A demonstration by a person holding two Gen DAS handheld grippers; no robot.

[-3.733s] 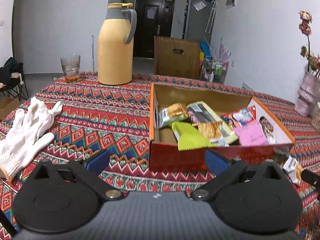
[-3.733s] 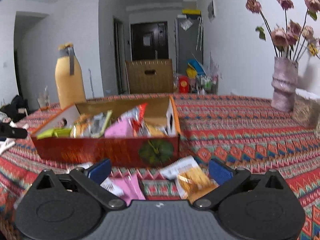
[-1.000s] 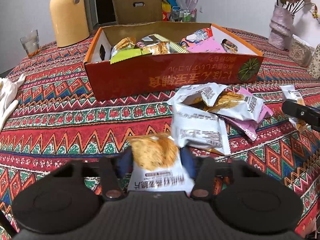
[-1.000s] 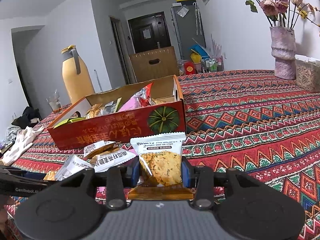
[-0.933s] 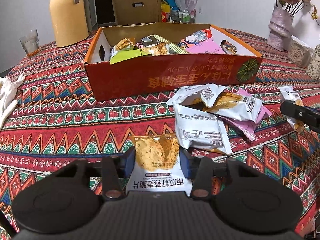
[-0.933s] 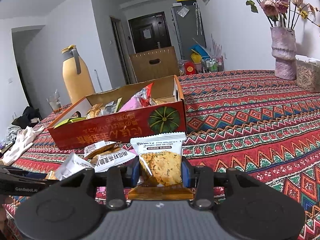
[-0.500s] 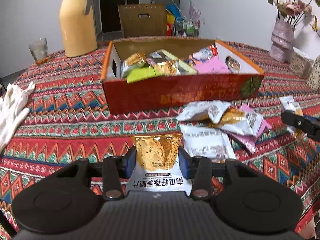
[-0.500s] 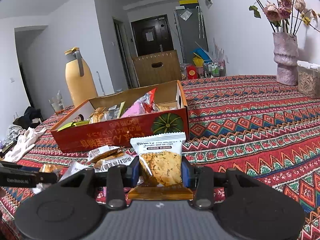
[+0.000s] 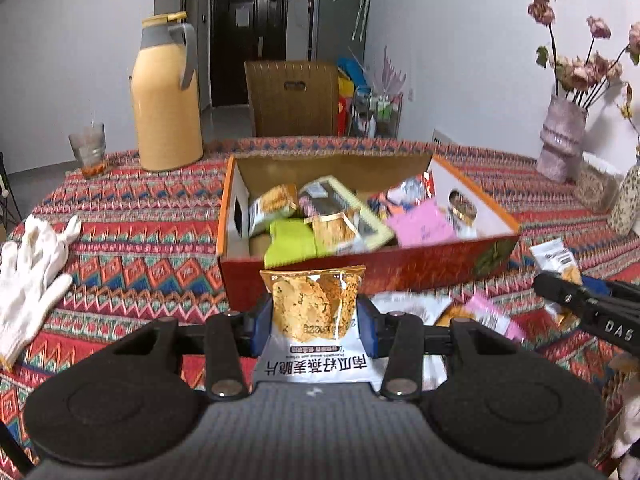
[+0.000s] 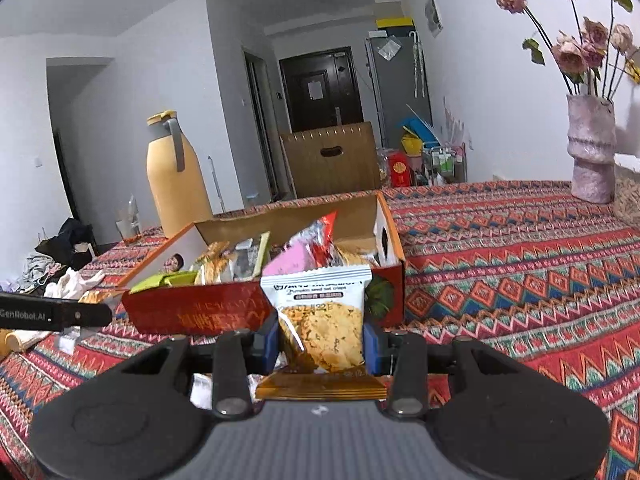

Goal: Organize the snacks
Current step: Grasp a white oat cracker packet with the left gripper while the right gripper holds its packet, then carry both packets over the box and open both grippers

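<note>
My left gripper [image 9: 314,320] is shut on a white and orange crisp packet [image 9: 314,312], held above the table in front of the red snack box [image 9: 360,268]. The box is open on top and holds several packets [image 9: 328,224]. My right gripper [image 10: 320,340] is shut on a second crisp packet [image 10: 320,308], just before the same box [image 10: 208,312]. More loose packets [image 9: 472,312] lie on the cloth at the box's front. The right gripper's finger [image 9: 580,300] shows at the right edge of the left wrist view, and the left gripper's finger [image 10: 56,316] at the left edge of the right wrist view.
A yellow thermos jug [image 9: 166,96] and a glass [image 9: 88,148] stand behind the box on the left. A white glove [image 9: 32,264] lies at the table's left side. A vase with dried roses [image 10: 592,152] stands at the far right. A brown box [image 9: 292,96] sits beyond the table.
Both grippers have risen with their packets. The left one has tilted up, so the box's inside and the room behind now show. The loose packets have slid lower in the left wrist view.
</note>
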